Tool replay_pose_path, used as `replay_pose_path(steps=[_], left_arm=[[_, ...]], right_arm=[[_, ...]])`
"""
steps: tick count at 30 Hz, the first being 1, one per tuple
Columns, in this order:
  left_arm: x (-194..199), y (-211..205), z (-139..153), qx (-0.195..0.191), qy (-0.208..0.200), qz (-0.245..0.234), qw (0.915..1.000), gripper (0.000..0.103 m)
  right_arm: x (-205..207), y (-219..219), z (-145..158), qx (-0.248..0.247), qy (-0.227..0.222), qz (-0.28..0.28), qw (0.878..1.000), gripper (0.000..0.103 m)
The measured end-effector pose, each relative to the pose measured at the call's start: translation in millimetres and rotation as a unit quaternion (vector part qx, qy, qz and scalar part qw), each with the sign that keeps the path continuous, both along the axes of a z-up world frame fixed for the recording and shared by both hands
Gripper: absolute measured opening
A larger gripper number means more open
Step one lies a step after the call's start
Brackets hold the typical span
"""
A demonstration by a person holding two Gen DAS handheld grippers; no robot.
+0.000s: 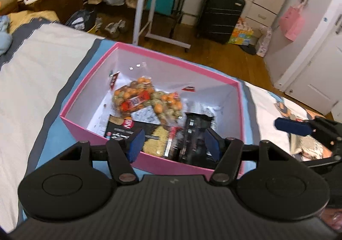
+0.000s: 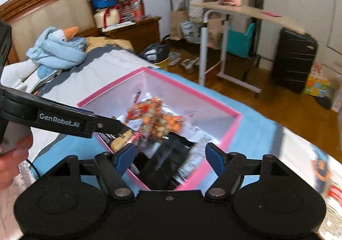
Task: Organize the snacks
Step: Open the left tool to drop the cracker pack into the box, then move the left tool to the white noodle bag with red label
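Bedroom clutter is crowding the far side of the room, with a black suitcase (image 1: 220, 15) and a rolling side table (image 2: 245, 12) standing on the wooden floor, while a pink box (image 1: 89, 81) is sitting on a blue sheet (image 1: 53, 133) spread across the bed. Inside the box, the snacks are lying loose: two orange net-patterned bags (image 1: 136, 95) are resting toward the far middle, a black packet (image 1: 119, 127) printed with noodles is lying flat at the near left, and a dark glossy packet (image 2: 168, 154) is showing blurred at the near right, so I cannot tell whether it is settling or at rest. The left gripper (image 1: 173, 143) is hovering over the near wall of the box with its jaws spread wide and nothing between them; the right gripper (image 2: 170, 157) is doing the same, wide and empty, above the dark packet. More packets seem to be lying on the bed to the right of the box, though they are too smeared to name. These bags are looking light, soft and crinkly, likely slippery in their film and easily crushed if the contents are brittle. I would judge that a pinch on a sealed edge or corner flap is going to hold better than a squeeze across the puffed middle, and the flat noodle packet probably needs lifting by its rim, since it is lying flush against the box floor.
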State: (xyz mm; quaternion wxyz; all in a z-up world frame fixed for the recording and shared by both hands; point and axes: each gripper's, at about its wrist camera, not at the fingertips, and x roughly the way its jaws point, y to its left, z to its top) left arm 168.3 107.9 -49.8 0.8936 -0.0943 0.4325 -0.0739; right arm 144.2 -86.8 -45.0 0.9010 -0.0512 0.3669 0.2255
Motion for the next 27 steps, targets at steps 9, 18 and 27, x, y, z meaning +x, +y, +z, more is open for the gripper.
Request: replay_pose_path(steps=[9, 18, 27], left_arm=[[-36, -40, 28, -0.009, -0.012, -0.073, 0.9972, 0.062], [-47, -96, 19, -0.044, 0.027, -0.154, 0.9868, 0.062], [-41, -186, -5, -0.007, -0.011, -0.236, 0.9716, 0.062]], right_arm=[[-83, -64, 45, 0.017, -0.076, -0.050, 0.996, 0.087], [-124, -148, 24, -0.018, -0.080, -0.116, 0.990, 0.087], [-122, -239, -19, -0.005, -0.086, -0.220, 0.972, 0.087]])
